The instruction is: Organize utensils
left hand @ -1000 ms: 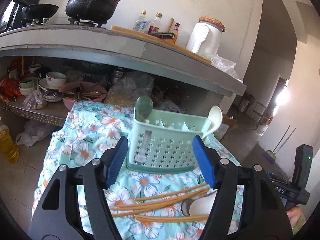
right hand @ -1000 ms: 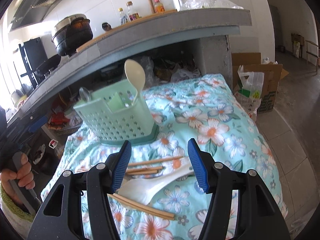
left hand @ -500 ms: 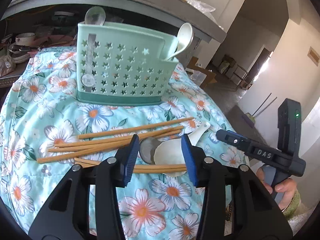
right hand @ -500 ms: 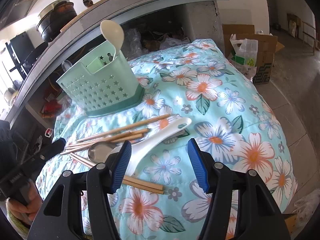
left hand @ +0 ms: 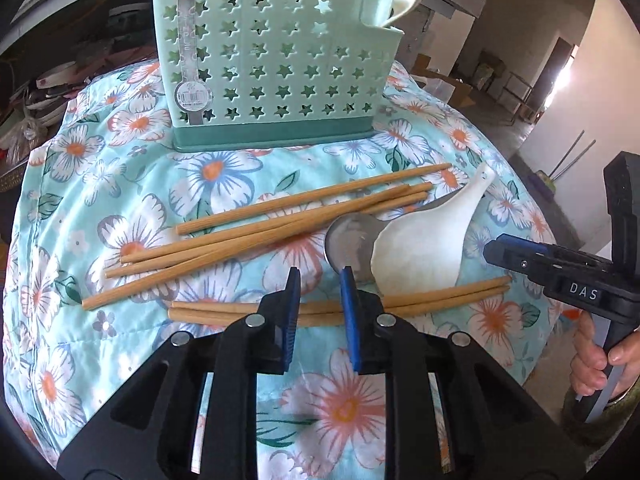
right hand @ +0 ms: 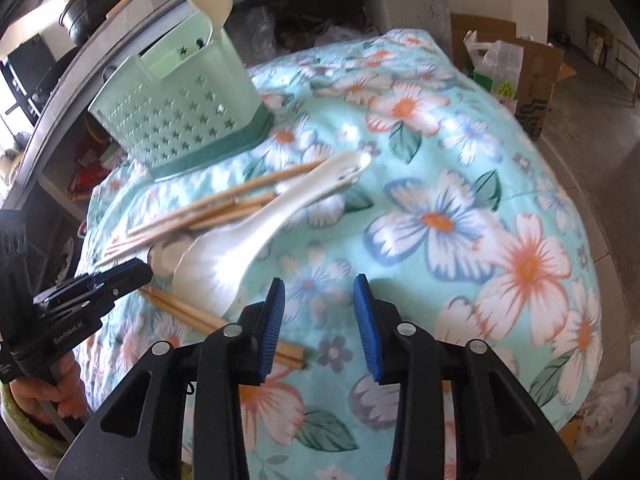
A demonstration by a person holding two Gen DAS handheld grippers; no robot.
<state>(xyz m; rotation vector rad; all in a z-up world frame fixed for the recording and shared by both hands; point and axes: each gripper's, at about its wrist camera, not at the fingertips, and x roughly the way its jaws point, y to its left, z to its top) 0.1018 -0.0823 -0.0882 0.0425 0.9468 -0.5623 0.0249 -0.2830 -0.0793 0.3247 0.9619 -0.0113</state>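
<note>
The left tongs (left hand: 320,276) hang with blue pads narrowly parted over a pair of chopsticks (left hand: 440,298), grasping nothing; the right tongs (right hand: 319,284) gape wider over the flowered cloth (right hand: 440,216); beyond, a white spoon (left hand: 424,248) points its handle up-right, more tan chopsticks (left hand: 280,224) lie crosswise; farthest stands the mint star-punched holder (left hand: 272,60).
</note>
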